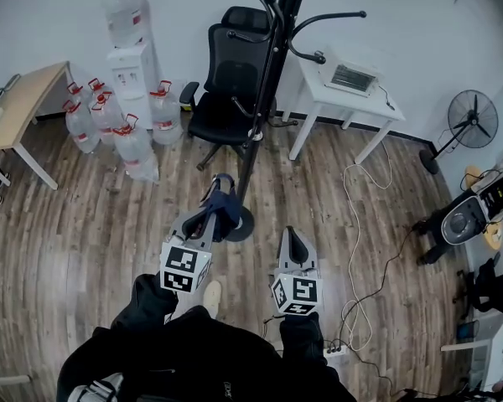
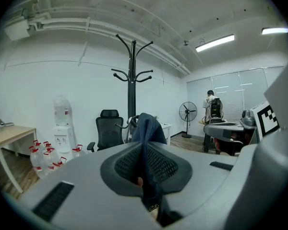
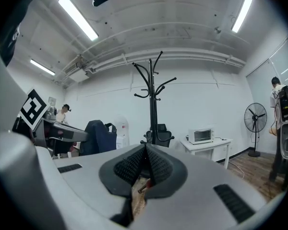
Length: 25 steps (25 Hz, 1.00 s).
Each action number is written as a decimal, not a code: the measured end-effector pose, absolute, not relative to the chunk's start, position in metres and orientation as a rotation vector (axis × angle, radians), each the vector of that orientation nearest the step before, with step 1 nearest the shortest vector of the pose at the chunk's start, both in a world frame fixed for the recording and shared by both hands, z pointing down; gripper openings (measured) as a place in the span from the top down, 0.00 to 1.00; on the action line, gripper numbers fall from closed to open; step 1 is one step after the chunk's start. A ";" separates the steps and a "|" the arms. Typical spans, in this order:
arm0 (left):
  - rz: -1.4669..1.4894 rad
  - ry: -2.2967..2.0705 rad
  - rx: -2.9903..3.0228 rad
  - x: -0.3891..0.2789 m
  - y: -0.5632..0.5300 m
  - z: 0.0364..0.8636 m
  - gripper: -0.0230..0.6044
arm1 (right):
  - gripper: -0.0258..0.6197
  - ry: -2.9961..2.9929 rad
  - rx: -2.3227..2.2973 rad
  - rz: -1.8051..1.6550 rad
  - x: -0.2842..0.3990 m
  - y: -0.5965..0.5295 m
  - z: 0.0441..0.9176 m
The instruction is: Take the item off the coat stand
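In the head view, the tall black metal coat stand (image 1: 264,82) is cut off at the top. Your left gripper (image 2: 145,150) has its 2 jaws clamped on the dark blue cloth item (image 2: 150,126), which is off the hooks. Your right gripper (image 3: 145,152) is closed and holds nothing.

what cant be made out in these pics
- Dark blue item: bunched in the shut left gripper in the left gripper view, so its kind can't be told. The pads hide its lower part.
- Coat stand: the head view's upper edge cuts off its top, and the item covers part of its base.
- Print on the item, left gripper view: too small to read.
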<state>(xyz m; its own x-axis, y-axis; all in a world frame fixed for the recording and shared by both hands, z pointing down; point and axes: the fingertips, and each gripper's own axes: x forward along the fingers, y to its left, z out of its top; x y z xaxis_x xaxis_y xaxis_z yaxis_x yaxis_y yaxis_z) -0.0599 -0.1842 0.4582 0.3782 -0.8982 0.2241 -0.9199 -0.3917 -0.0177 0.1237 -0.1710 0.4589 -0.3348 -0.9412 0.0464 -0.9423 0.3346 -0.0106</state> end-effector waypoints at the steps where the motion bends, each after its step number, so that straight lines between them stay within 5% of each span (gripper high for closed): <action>1: 0.302 -1.675 2.509 -0.062 -0.178 0.460 0.90 | 0.93 -2.546 1.784 0.054 0.122 -0.166 0.460; 25: 0.298 -1.752 2.445 -0.068 -0.054 0.488 0.90 | 0.93 -2.602 1.703 0.074 0.118 -0.060 0.490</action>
